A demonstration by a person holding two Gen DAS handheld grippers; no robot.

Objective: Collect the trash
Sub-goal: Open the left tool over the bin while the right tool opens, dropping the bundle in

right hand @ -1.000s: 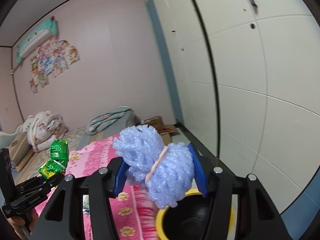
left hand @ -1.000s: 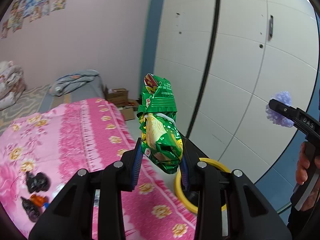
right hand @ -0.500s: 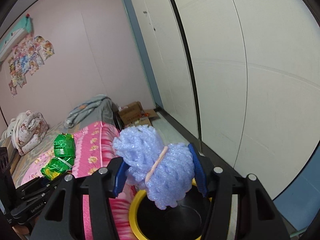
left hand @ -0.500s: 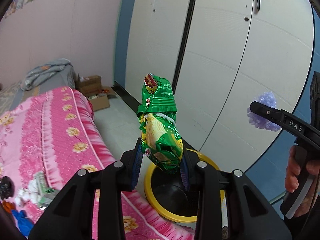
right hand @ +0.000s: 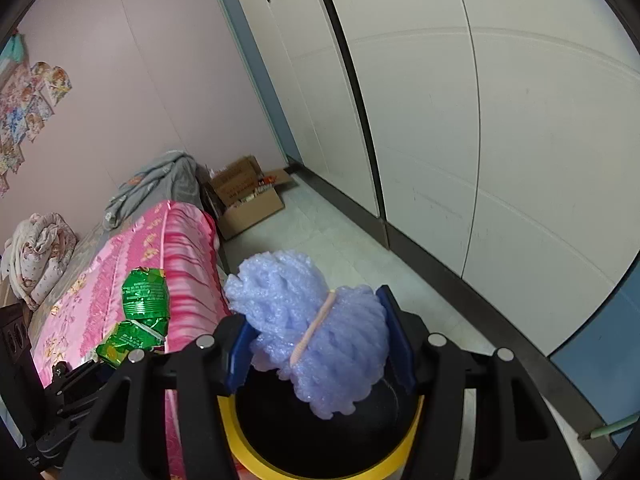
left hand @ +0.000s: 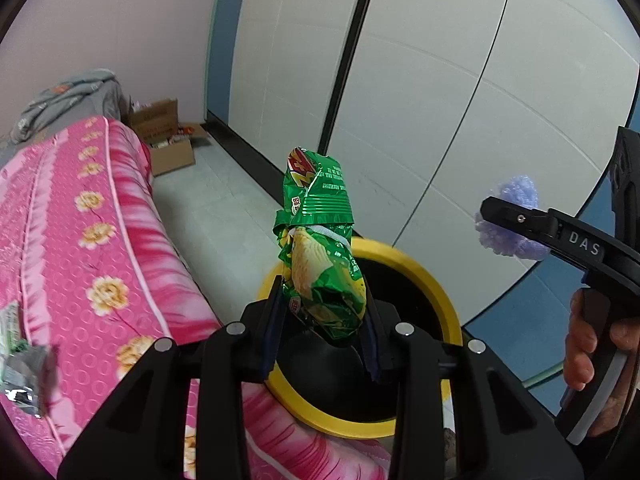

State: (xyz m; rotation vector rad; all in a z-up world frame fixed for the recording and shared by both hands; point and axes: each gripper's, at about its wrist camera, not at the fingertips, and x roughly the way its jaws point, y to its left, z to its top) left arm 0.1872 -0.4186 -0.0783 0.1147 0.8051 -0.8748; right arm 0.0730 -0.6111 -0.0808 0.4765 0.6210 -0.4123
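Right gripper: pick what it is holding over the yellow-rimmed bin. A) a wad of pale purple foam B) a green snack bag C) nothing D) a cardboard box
A: the right gripper is clamped on the purple foam wad above the yellow-rimmed bin.

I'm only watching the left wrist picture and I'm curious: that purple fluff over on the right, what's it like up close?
Observer: The purple foam wad is cinched round its middle by a pink band, clamped in the right gripper.
Operator: Is it over the bin?
Observer: Yes, it hangs above the yellow-rimmed bin, whose dark inside shows beneath it.
Operator: Anything else I'm missing?
Observer: Picture stickers on the pink wall.
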